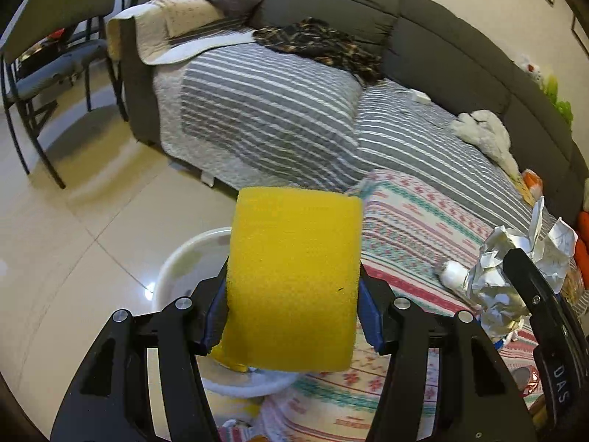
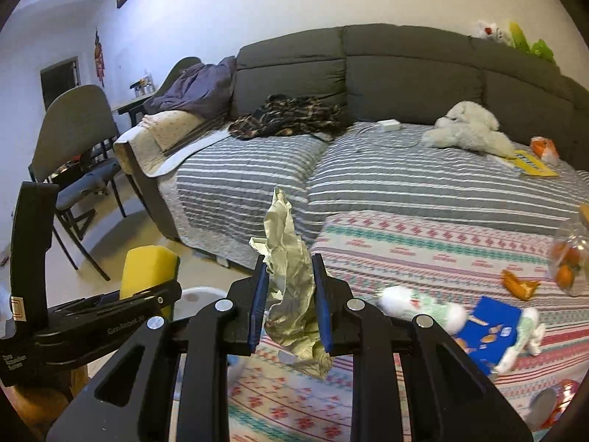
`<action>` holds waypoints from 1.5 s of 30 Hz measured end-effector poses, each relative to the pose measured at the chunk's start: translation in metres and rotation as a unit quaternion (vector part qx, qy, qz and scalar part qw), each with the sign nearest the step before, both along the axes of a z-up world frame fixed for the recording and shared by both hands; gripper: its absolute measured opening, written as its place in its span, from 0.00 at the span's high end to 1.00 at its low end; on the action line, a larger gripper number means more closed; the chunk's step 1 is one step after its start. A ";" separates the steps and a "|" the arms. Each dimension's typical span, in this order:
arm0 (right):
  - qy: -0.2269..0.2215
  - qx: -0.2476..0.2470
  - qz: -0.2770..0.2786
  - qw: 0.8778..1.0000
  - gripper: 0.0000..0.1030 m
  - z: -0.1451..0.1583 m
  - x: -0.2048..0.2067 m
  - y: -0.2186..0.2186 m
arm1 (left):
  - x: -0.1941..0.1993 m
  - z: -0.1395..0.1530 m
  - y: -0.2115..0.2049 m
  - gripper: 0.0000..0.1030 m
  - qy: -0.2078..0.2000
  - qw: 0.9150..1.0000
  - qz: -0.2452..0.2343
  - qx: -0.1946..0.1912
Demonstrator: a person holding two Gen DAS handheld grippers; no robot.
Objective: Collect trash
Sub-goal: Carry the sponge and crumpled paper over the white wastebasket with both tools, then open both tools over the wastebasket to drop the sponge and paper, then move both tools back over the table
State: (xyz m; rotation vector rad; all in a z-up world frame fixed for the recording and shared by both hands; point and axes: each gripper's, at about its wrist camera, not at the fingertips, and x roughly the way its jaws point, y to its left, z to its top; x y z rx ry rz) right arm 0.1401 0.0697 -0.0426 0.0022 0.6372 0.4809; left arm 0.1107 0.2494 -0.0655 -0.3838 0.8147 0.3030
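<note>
Both hands are loaded right now. The left hand-held gripper (image 1: 292, 309) is about half open but clamped on a chunky yellow sponge (image 1: 294, 276), pads pressing in from both sides, and the sponge sticks up past the fingertips. The right hand-held gripper (image 2: 291, 305) is nearly closed, pinching a crumpled wad of paper (image 2: 291, 294) that pokes out above and below the jaws.

Looks to me like the carry-to-the-bin step: both pieces are already picked up and hang over the near edge of the bed, by the patterned blanket (image 2: 423, 243). A white bin (image 1: 184, 258) sits on the floor just off that near edge, partly hidden behind the sponge in the left view; you can also spot its rim in the right view, between the two grippers.

Next move, I'd guess, is getting each gripper over the bin's opening and letting go. The sponge looks closer to it, so probably that first. The paper is light and floppy and could snag on a pad, so open wide.

Still plenty left on the bed: orange peel (image 2: 519, 283), a blue packet (image 2: 489, 331) and a clear bag of oranges (image 2: 568, 258) near the right edge of the blanket.
</note>
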 end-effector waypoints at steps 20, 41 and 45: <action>0.048 0.002 0.037 0.998 0.77 -0.033 -0.004 0.085 | -0.027 -0.002 0.081 0.20 0.003 0.996 0.081 -0.030; 0.020 -0.020 -0.016 0.999 0.08 -0.030 -0.008 0.110 | -0.055 0.020 0.111 0.07 -0.012 0.981 0.184 0.058; 0.008 -0.038 -0.052 0.998 0.07 -0.022 -0.001 0.092 | -0.047 0.021 0.099 0.07 -0.006 0.982 0.173 0.071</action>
